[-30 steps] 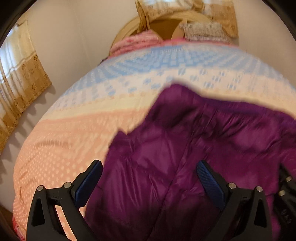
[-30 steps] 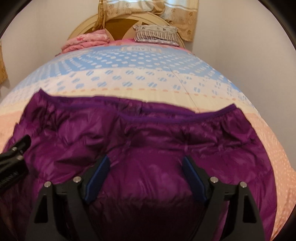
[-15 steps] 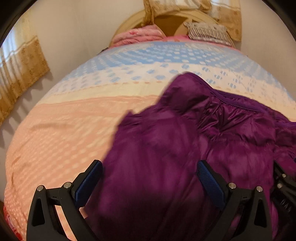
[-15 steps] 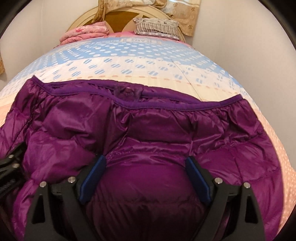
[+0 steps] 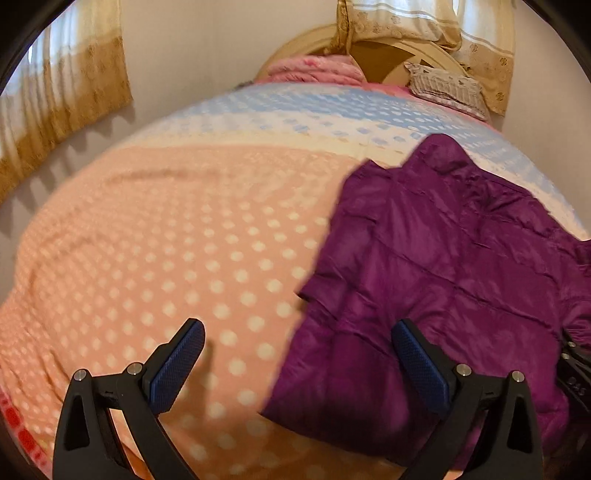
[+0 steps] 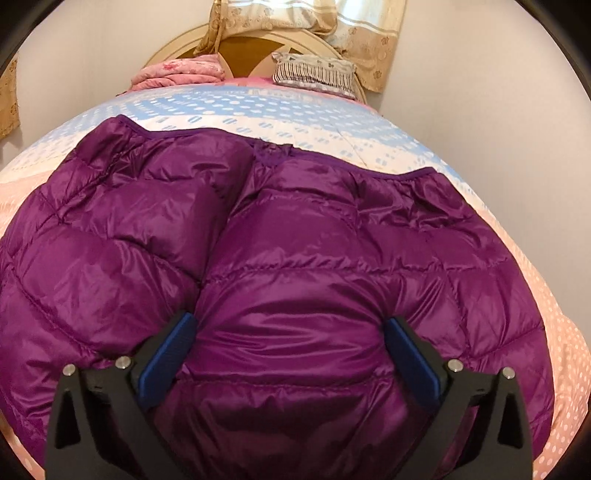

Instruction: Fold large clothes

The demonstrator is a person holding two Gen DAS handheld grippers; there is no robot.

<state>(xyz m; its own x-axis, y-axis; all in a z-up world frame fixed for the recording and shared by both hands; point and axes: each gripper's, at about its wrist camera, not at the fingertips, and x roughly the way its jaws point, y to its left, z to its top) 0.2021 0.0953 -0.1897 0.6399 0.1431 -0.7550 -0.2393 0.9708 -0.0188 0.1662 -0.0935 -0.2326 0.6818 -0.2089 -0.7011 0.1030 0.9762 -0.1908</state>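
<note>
Here, the left wrist view is a bit blurry, so the dots on the bed cover (image 5: 166,240) look smeared. The near end of the purple puffy jacket (image 5: 443,277) runs off the bottom edge, and its right side runs out of that view too. A small black part of the other tool peeks in at the far right edge, mostly cut off.

The left gripper (image 5: 295,362) has its two blue pads wide apart and holds nothing. Its left pad is over the bare pink cover, and its right pad is over the jacket's left side. If the pad touches the jacket, it is too hard to tell.

The right gripper (image 6: 288,350) is spread wide too and grips nothing. Both its pads sit low over the middle of the jacket (image 6: 314,258), which lies flat on the bed cover (image 6: 277,110) and fills most of that view.

Past the jacket, at the head of the bed, are a folded pink blanket (image 6: 177,74) and then a striped pillow (image 6: 317,72) to its right. Tan curtains (image 6: 314,18) hang above them.
</note>
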